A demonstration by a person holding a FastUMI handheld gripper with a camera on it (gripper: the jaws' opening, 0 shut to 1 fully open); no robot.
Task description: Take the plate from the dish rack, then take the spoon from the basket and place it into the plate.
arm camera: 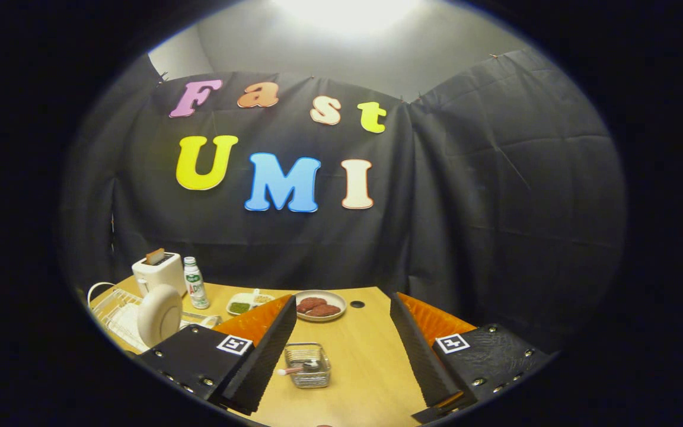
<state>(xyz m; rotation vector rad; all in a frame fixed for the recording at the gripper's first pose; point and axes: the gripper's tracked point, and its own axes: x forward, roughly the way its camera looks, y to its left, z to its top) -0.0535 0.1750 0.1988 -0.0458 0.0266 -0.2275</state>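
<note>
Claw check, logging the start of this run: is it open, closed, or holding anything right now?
Claw: open, fingers spread wide and holding nothing; the basket with the spoon sits on the table between them.

The gripper (341,356) hangs above a wooden table (371,367), its two fingers spread wide with nothing between them but tabletop; a small wire basket (309,365) sits just ahead of the left finger, a spoon (297,369) lying in it; beyond it a bowl (321,306) of reddish food; off to the left a cream plate (159,315) stands upright in a white dish rack (113,311); behind it a toaster (159,271), a bottle (195,283) and a small tray (246,303).
</note>
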